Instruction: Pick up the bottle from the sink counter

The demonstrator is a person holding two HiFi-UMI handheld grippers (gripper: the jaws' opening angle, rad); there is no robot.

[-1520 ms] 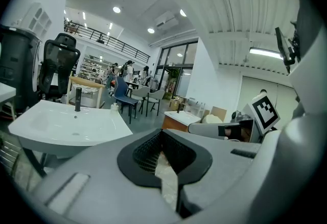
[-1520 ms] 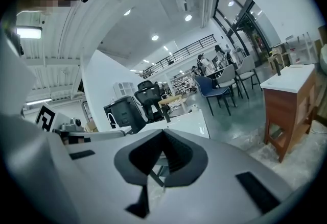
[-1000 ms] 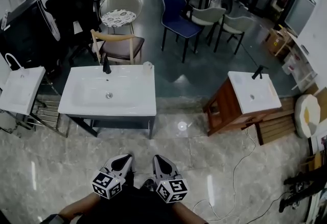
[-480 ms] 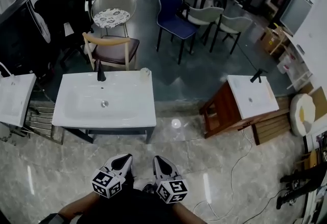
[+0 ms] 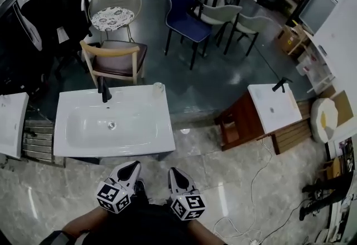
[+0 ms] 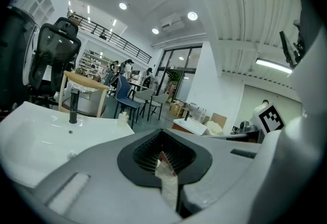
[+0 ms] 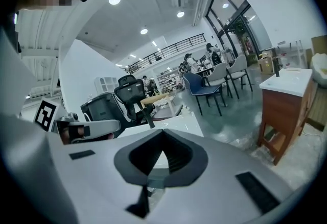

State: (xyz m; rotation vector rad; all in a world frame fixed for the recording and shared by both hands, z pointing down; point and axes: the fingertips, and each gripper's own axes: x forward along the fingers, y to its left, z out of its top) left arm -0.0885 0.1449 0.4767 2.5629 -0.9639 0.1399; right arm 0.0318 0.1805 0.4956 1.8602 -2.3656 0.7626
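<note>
Ahead stands the white rectangular sink counter. Before its near edge, my left gripper and right gripper hang empty, jaws together. Its far right corner holds the small pale bottle; arriving closed could knock it off.

Showroom hall, white sink counter, wooden basin cabinet, scattered chairs, glossy floor

The sink worktop looks glossy white ceramic, its tap matt black metal. The bottle seems pale translucent plastic. The floor is polished, reflective stone tile. The cabinet shows brown wood.
</note>
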